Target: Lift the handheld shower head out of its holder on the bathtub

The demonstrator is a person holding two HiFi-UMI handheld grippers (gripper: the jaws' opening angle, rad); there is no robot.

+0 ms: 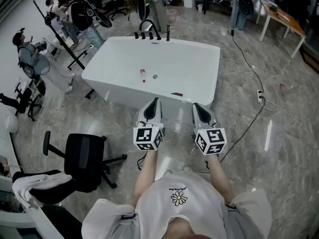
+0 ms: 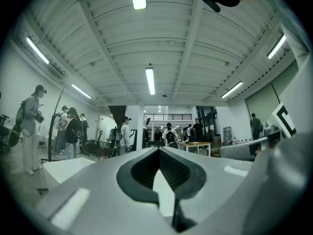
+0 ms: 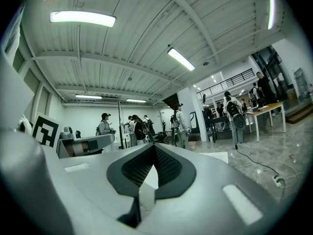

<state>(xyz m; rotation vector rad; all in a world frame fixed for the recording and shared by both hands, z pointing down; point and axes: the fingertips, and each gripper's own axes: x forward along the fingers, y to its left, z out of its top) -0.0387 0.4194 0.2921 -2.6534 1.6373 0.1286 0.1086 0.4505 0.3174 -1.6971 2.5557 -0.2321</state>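
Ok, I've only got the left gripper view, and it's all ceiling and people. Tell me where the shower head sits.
Observer: The head view shows the bathtub straight ahead, with a row of black fittings on its far rim. The slim upright piece at the row's right end looks like the handheld shower head, though it is small in the picture.
Operator: Now give me the right claw.
Observer: The right gripper has its claw shut, with nothing in it.
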